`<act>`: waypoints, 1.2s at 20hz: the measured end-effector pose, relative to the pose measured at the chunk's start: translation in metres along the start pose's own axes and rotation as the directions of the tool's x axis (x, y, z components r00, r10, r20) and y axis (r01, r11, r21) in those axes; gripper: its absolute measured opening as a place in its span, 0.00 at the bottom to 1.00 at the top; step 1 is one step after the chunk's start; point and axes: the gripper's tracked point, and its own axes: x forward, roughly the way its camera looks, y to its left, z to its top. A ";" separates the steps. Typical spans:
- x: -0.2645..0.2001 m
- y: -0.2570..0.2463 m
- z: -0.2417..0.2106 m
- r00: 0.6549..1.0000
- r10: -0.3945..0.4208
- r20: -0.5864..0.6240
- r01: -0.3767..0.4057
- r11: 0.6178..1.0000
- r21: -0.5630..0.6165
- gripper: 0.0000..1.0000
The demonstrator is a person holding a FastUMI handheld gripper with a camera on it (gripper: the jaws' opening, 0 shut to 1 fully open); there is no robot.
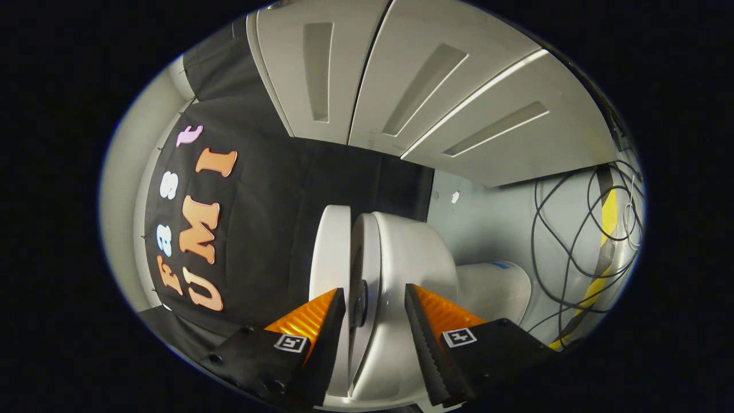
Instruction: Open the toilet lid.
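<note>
the gripper is pointing at the toilet, and the whole picture is looking tipped on its side. its two fingers are standing apart, about middle wide, and they are holding nothing. one finger is sitting next to the lid. the other finger is sitting in front of the bowl. the lid is showing as a thin white plate, edge on, just past the fingertips. a thin dark gap is showing between the lid and the seat beside it, so the lid is looking a little bit lifted, but i cannot tell how far. the tank end is sticking out beyond the bowl, near a messy bunch of wires on the wall.

i think the job is just starting or partly done. to do this step well, the person should be sliding one finger into that thin gap, under the lid's edge. squeezing hard is not needed. a soft hook and a slow push away from the seat should be enough. the push should be following a round path, like a door swinging. going too fast could be making the finger slip off the smooth edge.
</note>
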 end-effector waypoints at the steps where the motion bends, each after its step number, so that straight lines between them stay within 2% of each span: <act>1: 0.000 -0.001 0.000 1.000 0.003 0.005 -0.003 1.000 -0.001 0.70; 8: 0.007 0.001 0.001 0.998 0.056 0.027 -0.057 0.997 0.058 0.35; 9: 0.008 0.002 0.001 0.998 0.063 0.023 -0.064 0.996 0.059 0.26; 10: 0.015 0.005 -0.003 0.997 0.075 0.021 -0.076 0.994 0.082 0.26; 11: 0.011 0.006 0.000 0.997 0.074 0.026 -0.076 0.992 0.104 0.13; 12: 0.011 0.008 0.000 0.997 0.077 0.027 -0.080 0.991 0.109 0.15; 13: 0.010 0.008 0.001 0.996 0.080 0.037 -0.084 0.992 0.098 0.09; 24: 0.010 0.019 0.004 0.998 0.056 0.029 -0.057 0.998 0.024 0.08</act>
